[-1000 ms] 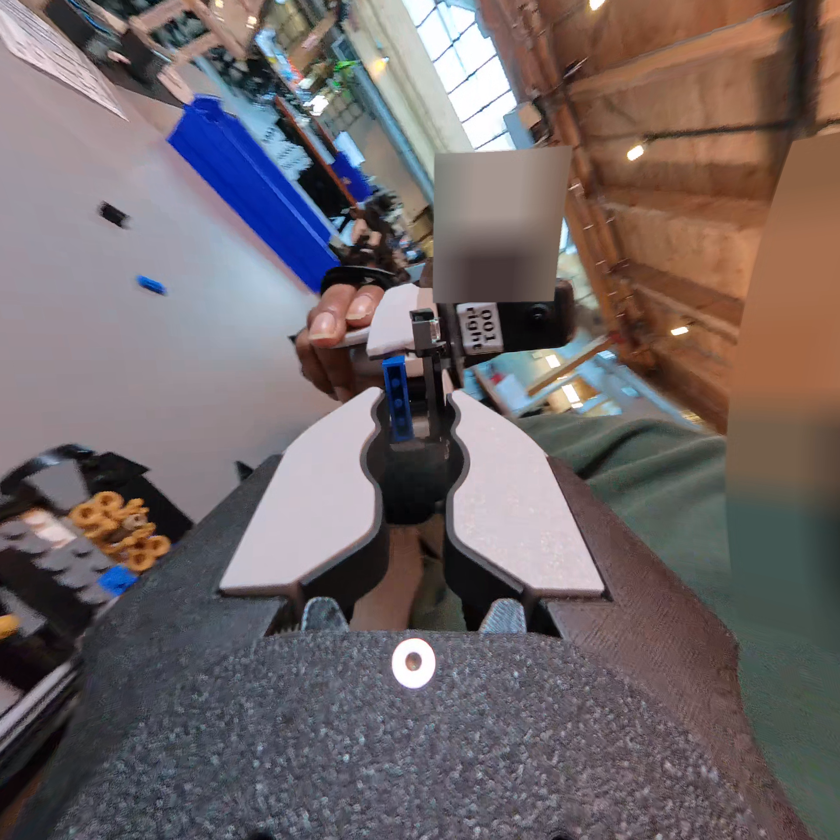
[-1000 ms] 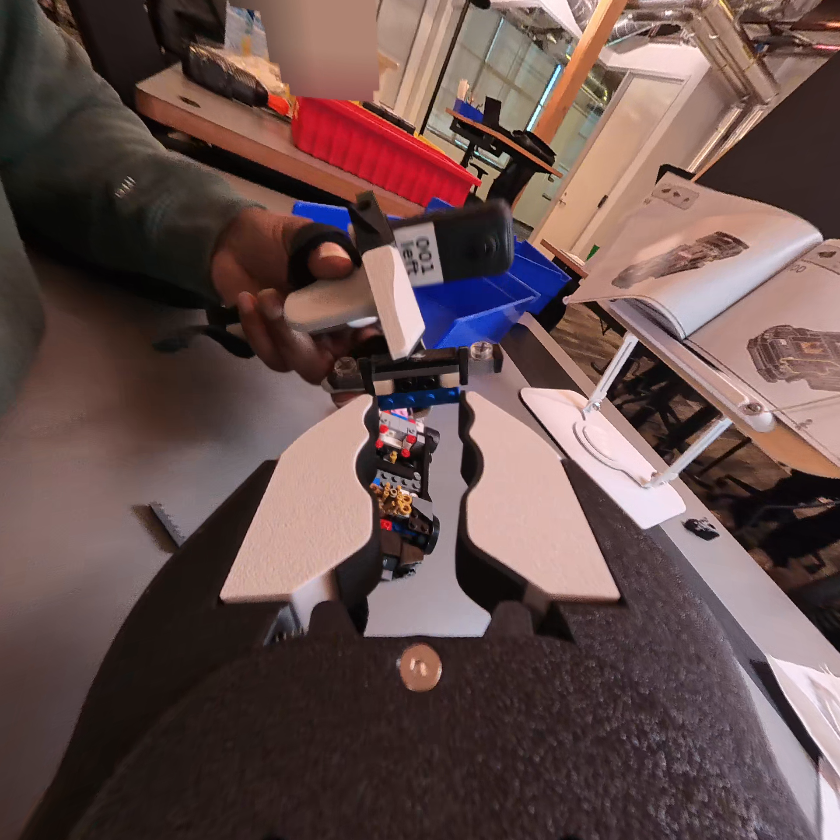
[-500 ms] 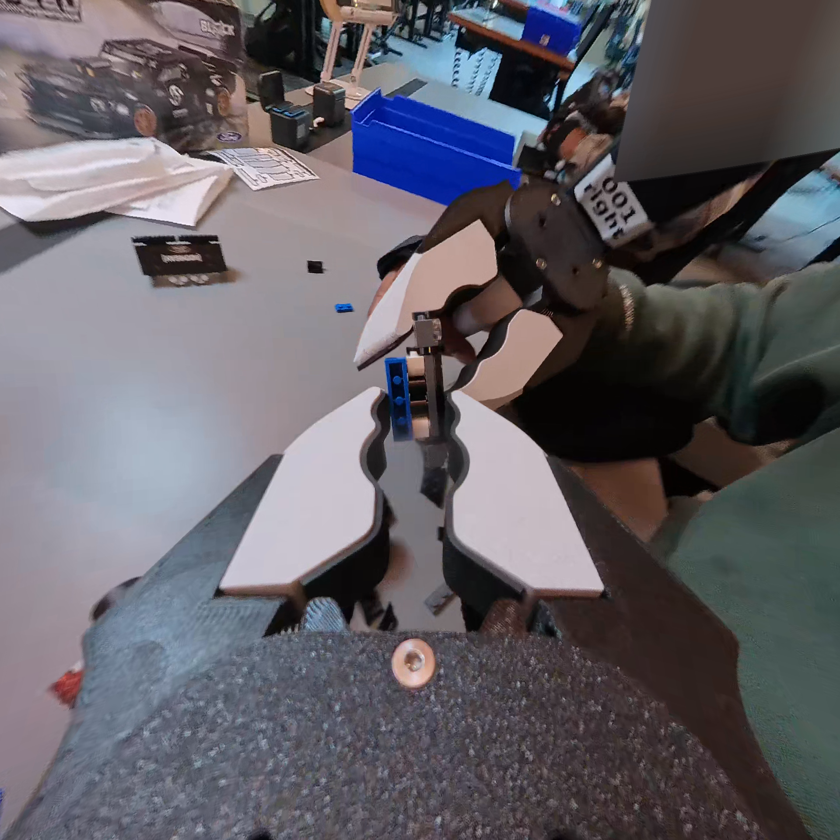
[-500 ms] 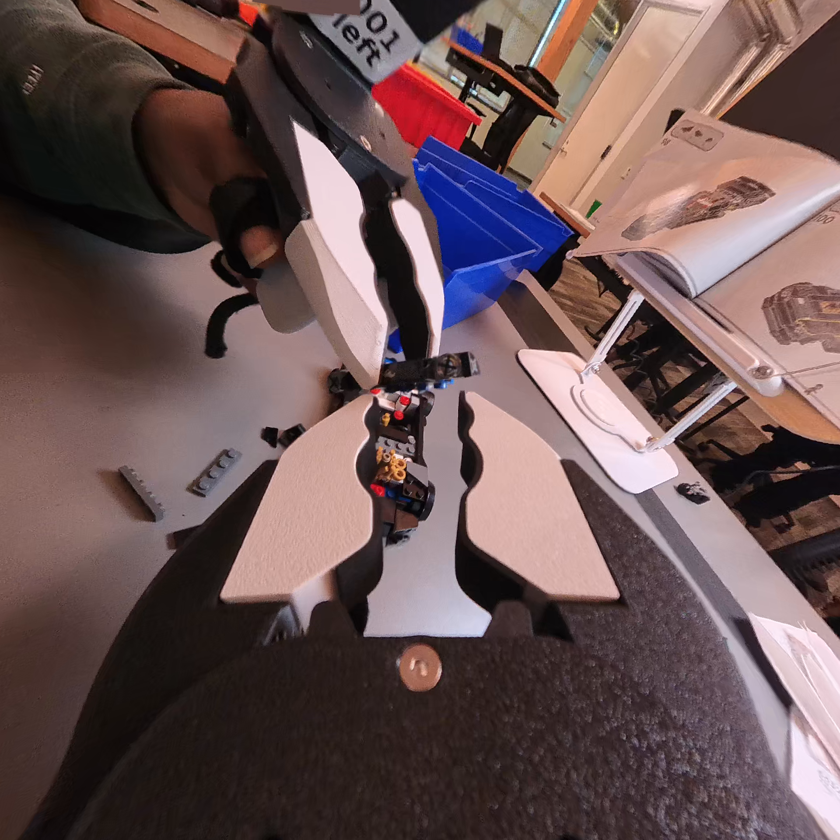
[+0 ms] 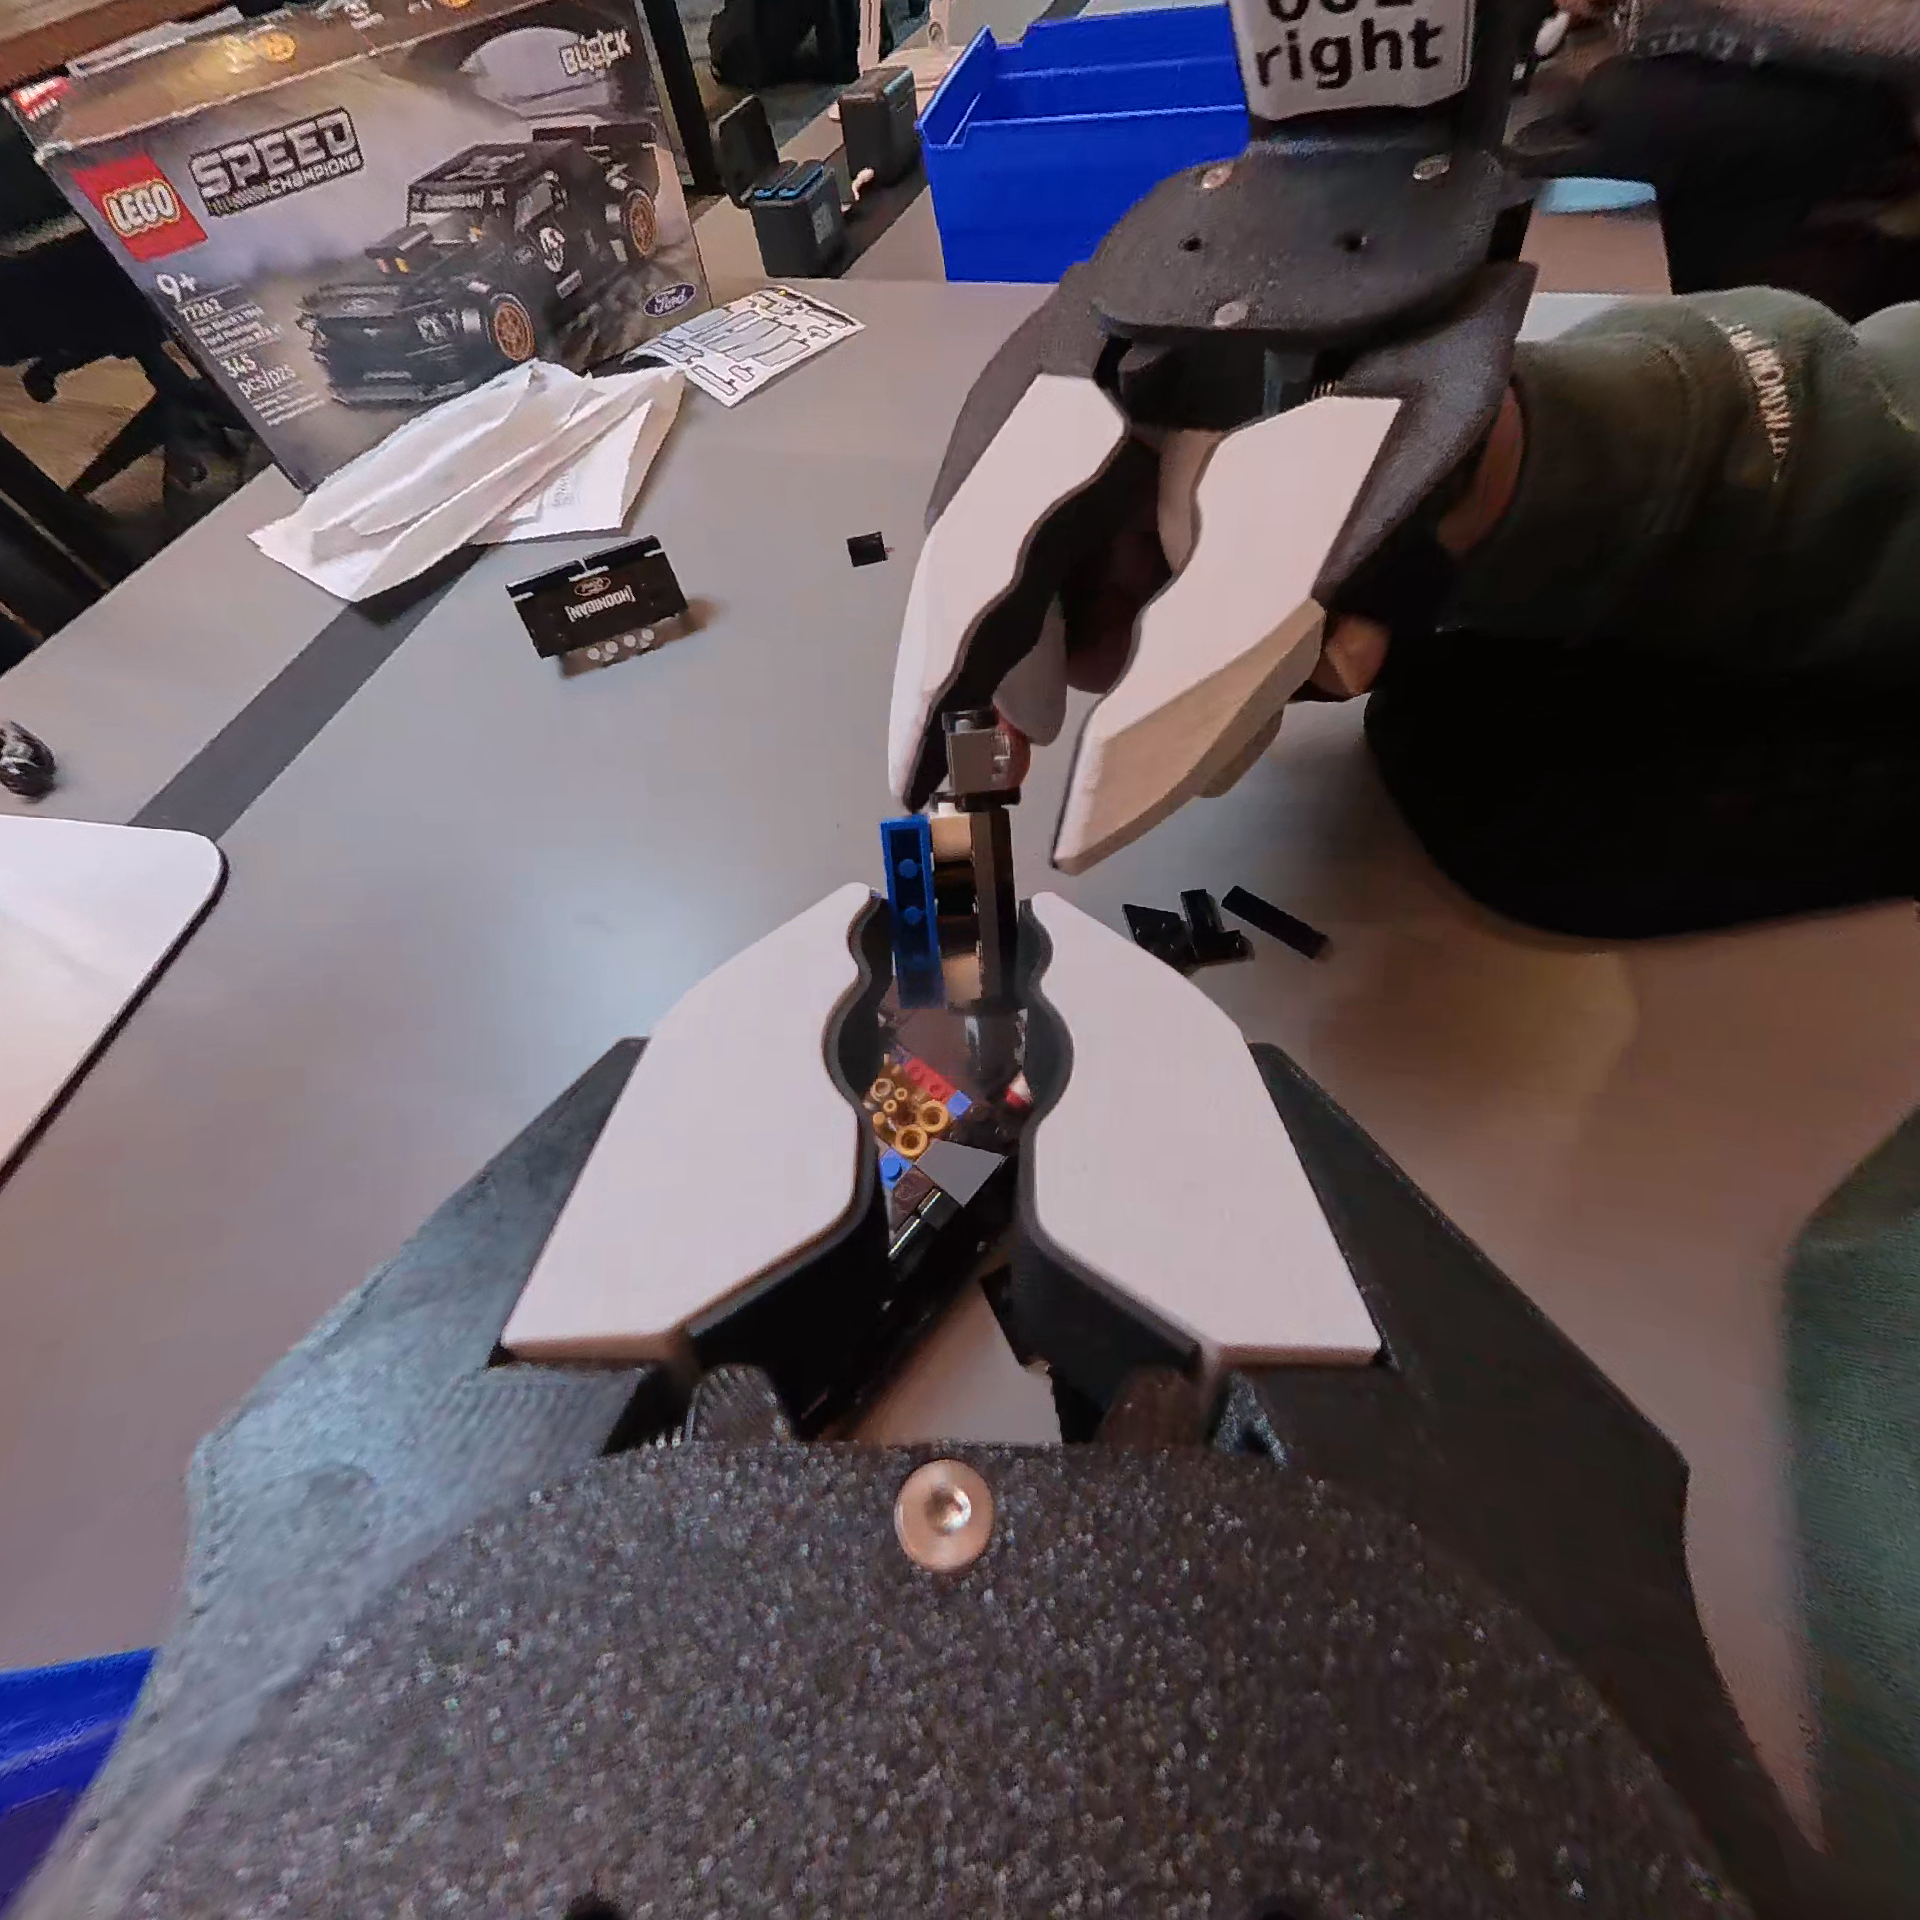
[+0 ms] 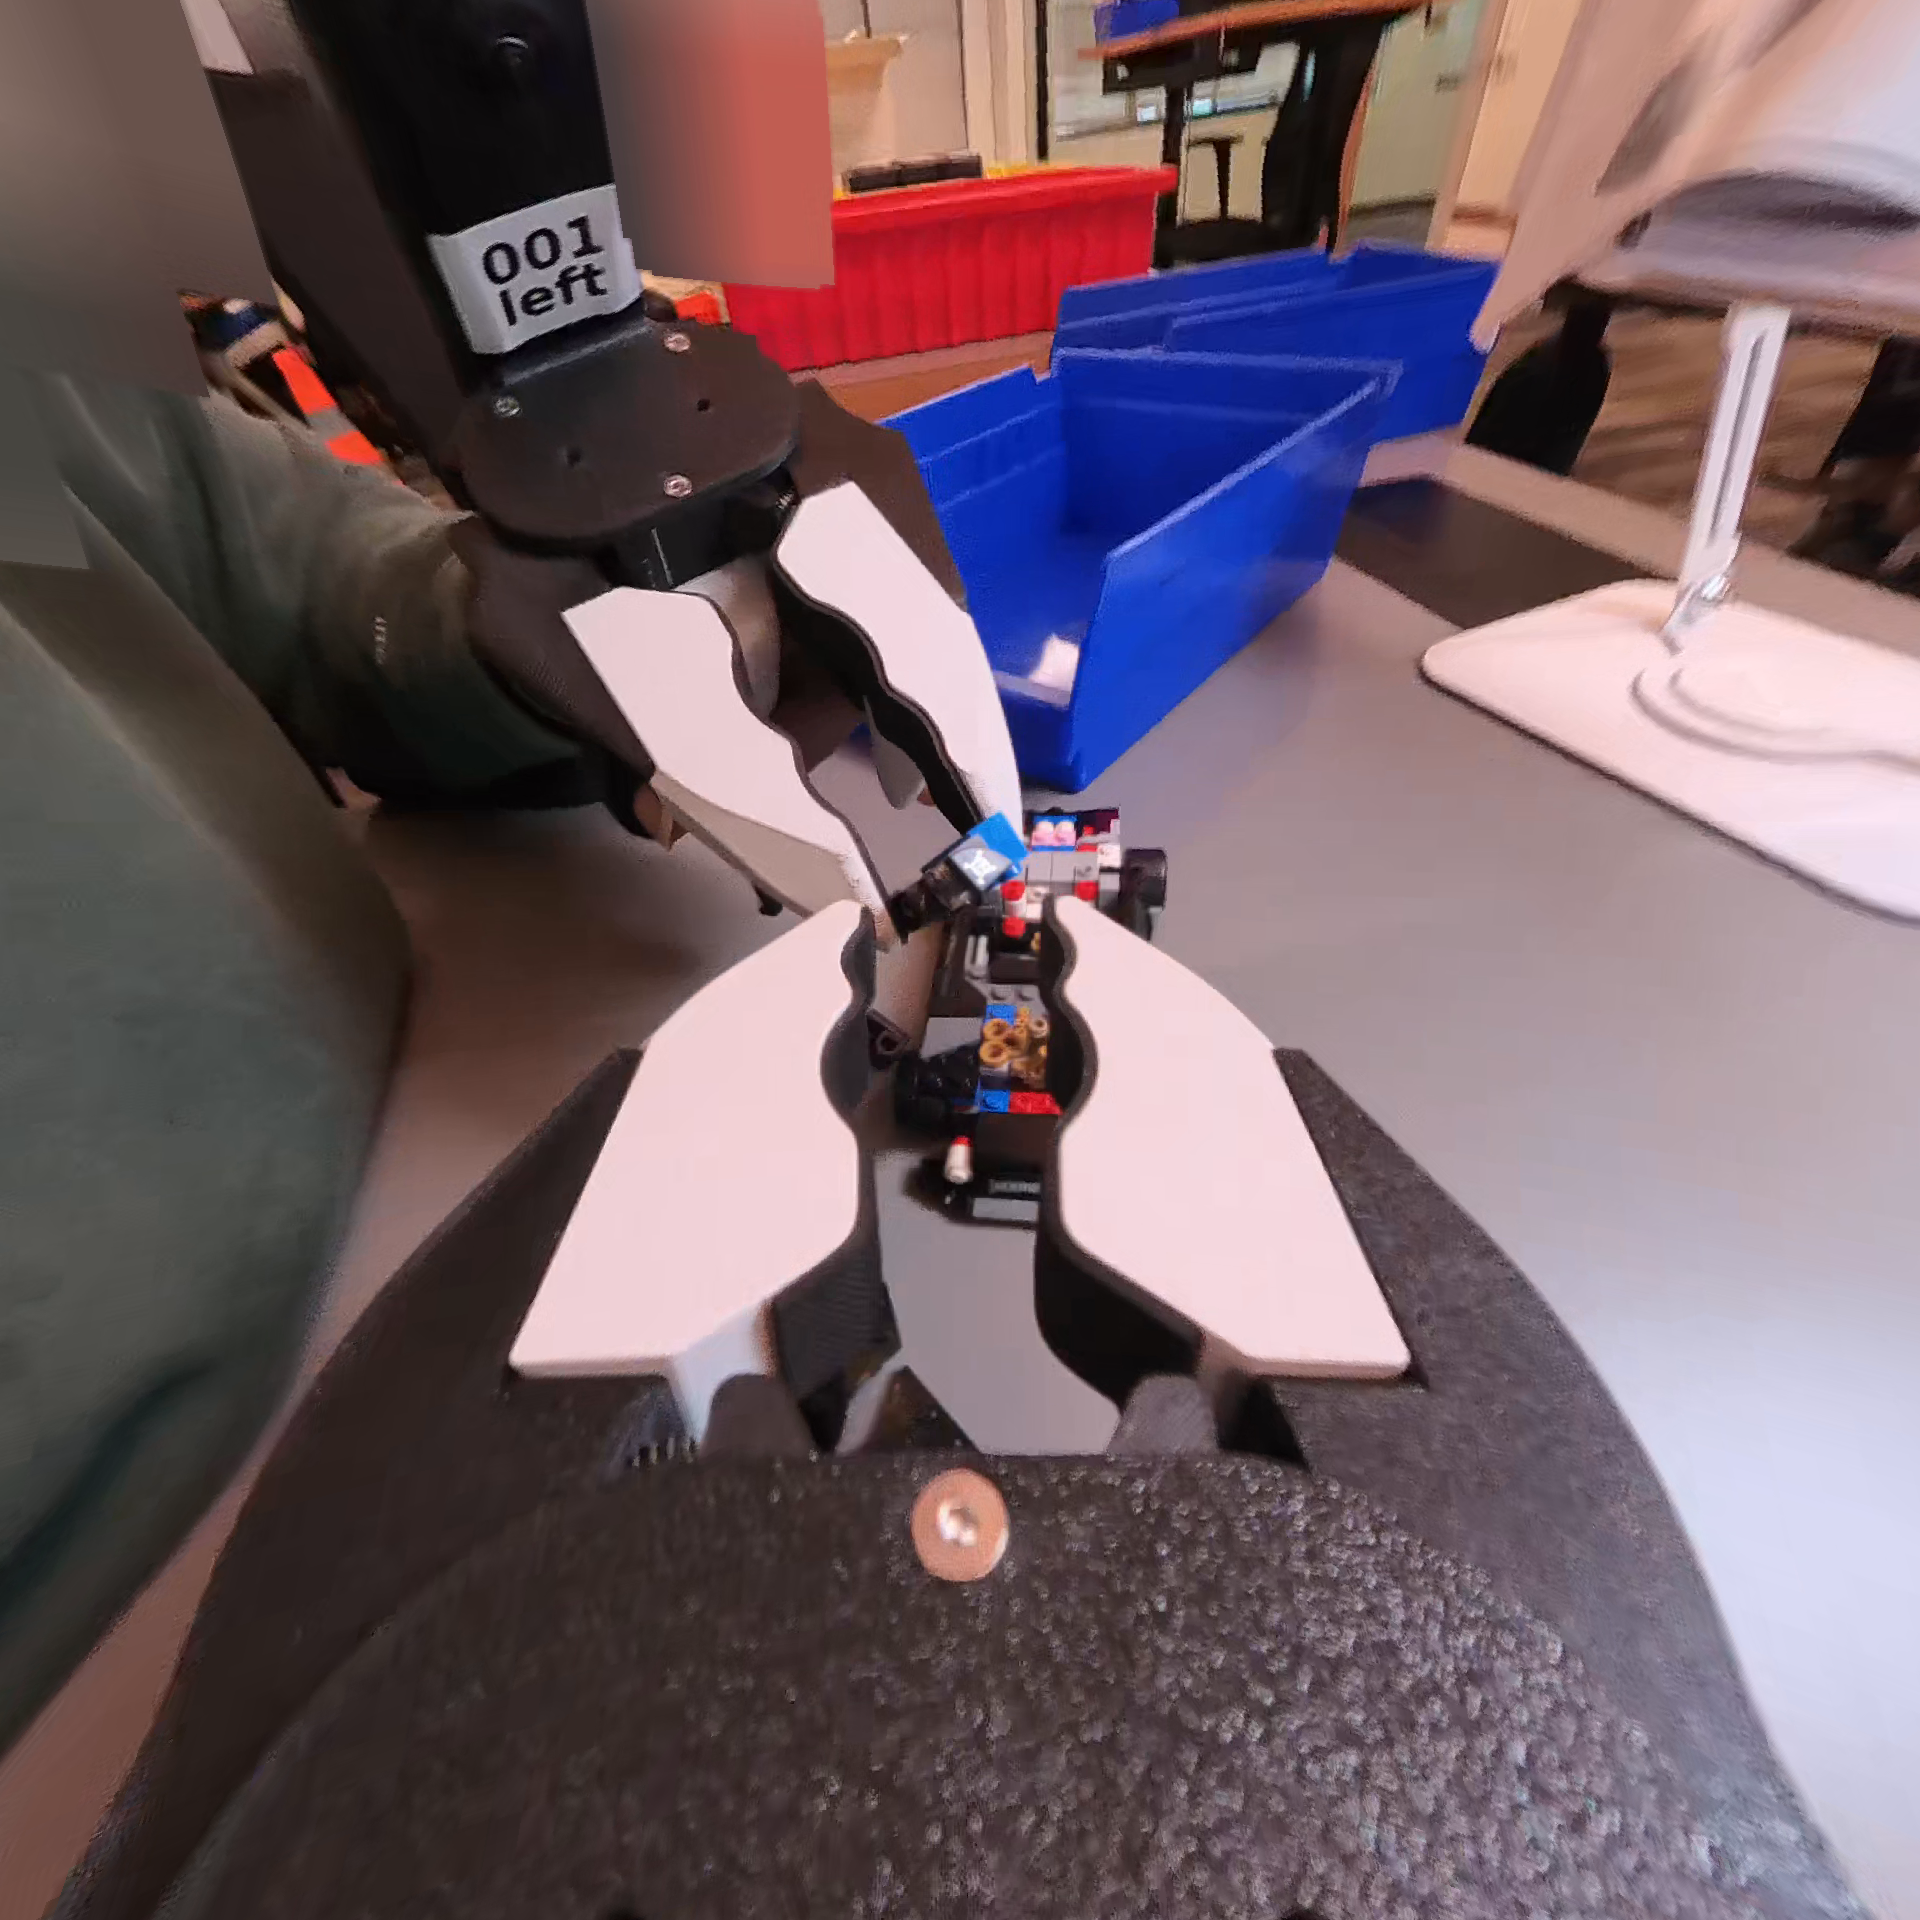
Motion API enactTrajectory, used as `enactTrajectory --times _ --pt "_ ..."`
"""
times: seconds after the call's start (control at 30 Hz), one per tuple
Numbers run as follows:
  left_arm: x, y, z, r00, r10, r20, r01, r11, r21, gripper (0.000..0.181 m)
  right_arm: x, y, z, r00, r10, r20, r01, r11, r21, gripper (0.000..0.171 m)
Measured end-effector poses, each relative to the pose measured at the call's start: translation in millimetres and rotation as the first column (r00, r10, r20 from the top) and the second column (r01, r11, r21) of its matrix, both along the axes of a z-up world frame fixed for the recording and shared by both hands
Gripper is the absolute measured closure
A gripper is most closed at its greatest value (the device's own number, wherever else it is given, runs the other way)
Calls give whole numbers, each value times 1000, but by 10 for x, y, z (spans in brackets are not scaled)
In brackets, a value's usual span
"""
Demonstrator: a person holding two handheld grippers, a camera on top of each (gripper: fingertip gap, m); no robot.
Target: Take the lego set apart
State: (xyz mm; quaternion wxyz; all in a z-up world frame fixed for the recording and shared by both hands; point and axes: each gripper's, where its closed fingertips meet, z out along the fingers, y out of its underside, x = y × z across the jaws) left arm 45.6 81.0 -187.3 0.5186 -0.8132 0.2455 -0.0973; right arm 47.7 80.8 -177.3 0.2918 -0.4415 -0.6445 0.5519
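A partly stripped lego car [image 6: 1013,1049], black with blue, red and gold parts, hangs just over the grey table [image 5: 436,935]. My left gripper [image 5: 953,899] is shut on one end of it, where a blue plate [image 5: 912,920] and a black bar [image 5: 992,914] stick up between its fingers. It also shows in the right wrist view [image 6: 914,883], pinching that black and blue end. My right gripper [image 6: 956,914] is open, its fingers on either side of the car. In the left wrist view the right gripper [image 5: 992,826] points down, one finger touching a small grey brick [image 5: 977,753] on the bar.
Loose black pieces [image 5: 1216,925] lie right of the car, a printed black plate [image 5: 603,613] and a small black piece [image 5: 865,548] farther off. The set's box [image 5: 384,239], white papers [image 5: 488,468] and blue bins [image 6: 1174,540] stand at the back. A white stand base [image 6: 1683,707] is at right. Both grippers' tips are close together, under 4 cm apart. Between my right fingertips and the small black piece [image 5: 865,548] there is roughly 25 centimetres.
Both grippers have swung down from mid-air toward the table with the car. The right gripper has turned to point down over the end that the left gripper holds.
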Motion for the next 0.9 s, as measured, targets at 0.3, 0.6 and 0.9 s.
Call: enactTrajectory --times 0.3,0.6,0.9 --pt "71 -58 134 800 -30 599 171 969 -179 159 -5 11 147 999 15 29 -7 967 -256 150" --pt "104 -113 298 532 -32 846 334 926 -175 158 27 43 212 1000 2 -6 -4 971 -237 149" --pt "166 -168 349 412 -34 911 425 891 -159 159 77 -73 250 997 39 -68 -46 995 -94 137"
